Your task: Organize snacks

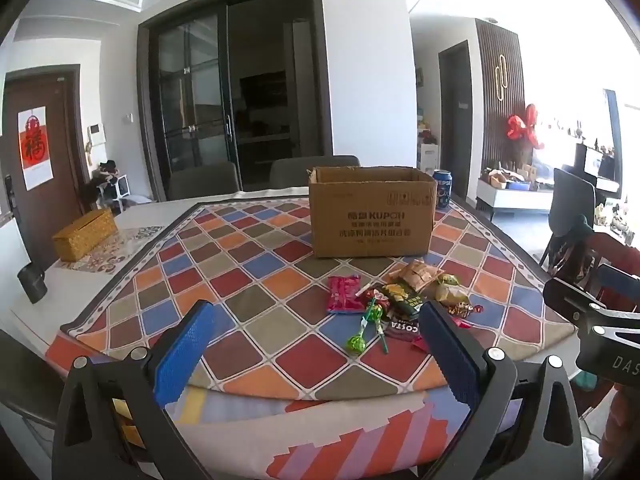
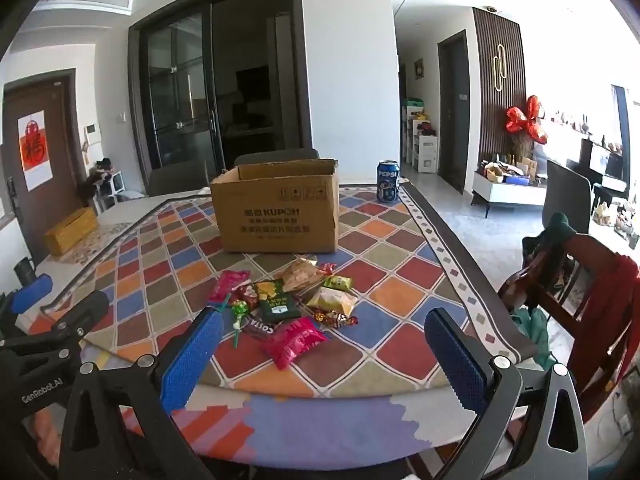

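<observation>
Crinkly foil and plastic make up the heap of small snack packets (image 1: 400, 300), which lies on the diamond-patterned multicoloured tablecloth (image 1: 248, 264) just in front of the open brown cardboard box (image 1: 370, 216). From my left wrist view, my left gripper (image 1: 316, 344) stands spread wide and empty, short of the heap. Nearest it are two green-wrapped lollipops (image 1: 366, 328) beside a pink foil sachet (image 1: 343, 294); I judge all of these light, soft and slippery, best pinched across a flat sealed edge, the lollipops by the stick.

From my right wrist view, my right gripper (image 2: 326, 344) is likewise spread and holds nothing. Only this view shows a second pink puffy packet (image 2: 294, 338) on the near side of the heap, farthest from the box, and the whole blue Pepsi can (image 2: 387, 181) standing just right of the box, which the left view half hides.
</observation>
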Demonstrator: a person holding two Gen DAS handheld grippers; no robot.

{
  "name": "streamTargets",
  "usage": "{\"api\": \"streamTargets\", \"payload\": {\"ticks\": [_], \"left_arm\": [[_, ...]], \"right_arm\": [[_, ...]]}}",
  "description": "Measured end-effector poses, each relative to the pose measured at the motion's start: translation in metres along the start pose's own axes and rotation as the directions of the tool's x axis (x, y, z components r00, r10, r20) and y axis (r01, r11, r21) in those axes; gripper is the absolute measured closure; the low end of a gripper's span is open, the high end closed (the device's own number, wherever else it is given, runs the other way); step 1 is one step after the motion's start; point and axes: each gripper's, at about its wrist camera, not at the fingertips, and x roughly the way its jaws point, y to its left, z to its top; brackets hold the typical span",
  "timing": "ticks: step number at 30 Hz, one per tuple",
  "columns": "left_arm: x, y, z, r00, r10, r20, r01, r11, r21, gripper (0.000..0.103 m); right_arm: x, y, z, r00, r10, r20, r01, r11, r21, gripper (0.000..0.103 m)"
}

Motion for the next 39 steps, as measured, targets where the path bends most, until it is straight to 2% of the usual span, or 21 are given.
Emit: {"api": "streamTargets", "payload": {"ticks": [39], "left_arm": [[-0.0031, -0.0005, 0.0003, 1.000, 0.002, 0.008, -0.002, 1.000, -0.001, 0.000]], "right_arm": [[-0.0021, 0.0007, 0.0008, 1.000, -0.001, 0.006, 0.001, 1.000, -0.005, 0.001]]}}
